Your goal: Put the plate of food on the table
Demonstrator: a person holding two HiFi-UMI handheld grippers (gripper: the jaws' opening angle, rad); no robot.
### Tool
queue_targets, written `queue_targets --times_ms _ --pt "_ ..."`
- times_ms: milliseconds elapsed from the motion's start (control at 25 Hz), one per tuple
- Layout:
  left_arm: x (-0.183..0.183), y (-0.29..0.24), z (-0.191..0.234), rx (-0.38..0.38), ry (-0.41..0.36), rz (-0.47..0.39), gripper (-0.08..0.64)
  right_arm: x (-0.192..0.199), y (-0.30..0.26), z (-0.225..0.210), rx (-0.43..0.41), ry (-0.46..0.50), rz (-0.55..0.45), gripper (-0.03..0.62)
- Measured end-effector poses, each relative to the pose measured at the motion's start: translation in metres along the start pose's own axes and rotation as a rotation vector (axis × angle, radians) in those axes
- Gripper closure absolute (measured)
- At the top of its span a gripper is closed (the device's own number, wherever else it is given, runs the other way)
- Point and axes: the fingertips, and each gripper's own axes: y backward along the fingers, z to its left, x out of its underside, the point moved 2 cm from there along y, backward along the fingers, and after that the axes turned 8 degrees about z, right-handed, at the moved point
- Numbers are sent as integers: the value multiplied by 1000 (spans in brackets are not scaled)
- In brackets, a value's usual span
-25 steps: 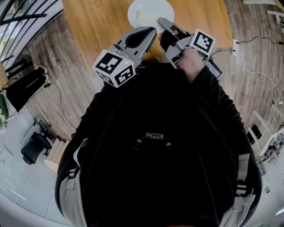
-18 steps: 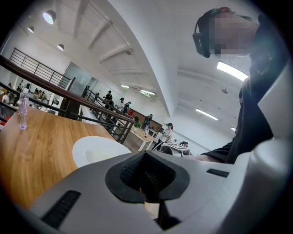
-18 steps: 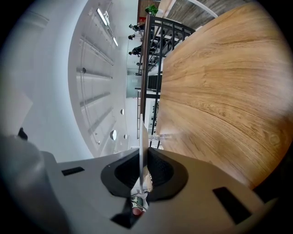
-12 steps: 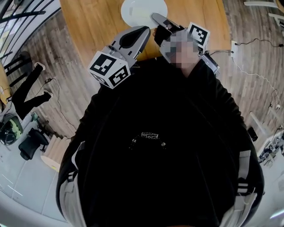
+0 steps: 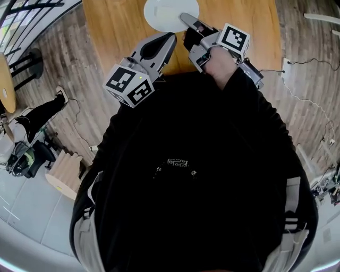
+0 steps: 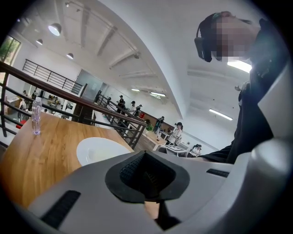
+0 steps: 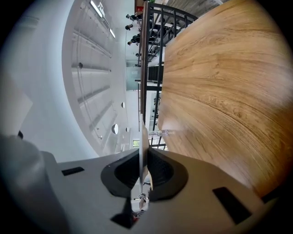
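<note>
Jaws of the right gripper (image 7: 143, 156) are pinched on the near rim of the white plate (image 5: 162, 10), which shows edge-on as a thin pale line between the pads. The left gripper (image 6: 146, 171) has its jaws pressed together with nothing between them, and it sits just beside the plate, over the near edge of the wooden table (image 5: 122, 26).

The plate lies over the tabletop, so the step in hand looks like the set-down itself. It is best done by keeping the plate level on that one-sided grip (a rim pinch lets the far side sag). The base should sit flat on the wood before the jaws spread. The gripper can then draw straight back along its own line, so the pads do not drag the rim. The left gripper is best kept off the plate.

Whether the plate already rests on the wood or hangs just above it, I cannot tell. Its far side is cut off by the top edge of the head view. No food can be made out, since the surface reads plain white. A clear bottle (image 6: 36, 118) stands well apart on the table.
</note>
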Motion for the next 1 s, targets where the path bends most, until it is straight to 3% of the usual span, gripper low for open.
queue_targets --times_ms 360,1000 --pt "3 -4 16 -17 66 -20 554 -7 -14 -11 26 9 32 558" --pt "16 -10 21 -7 89 12 554 -15 -13 -59 99 -8 19 558"
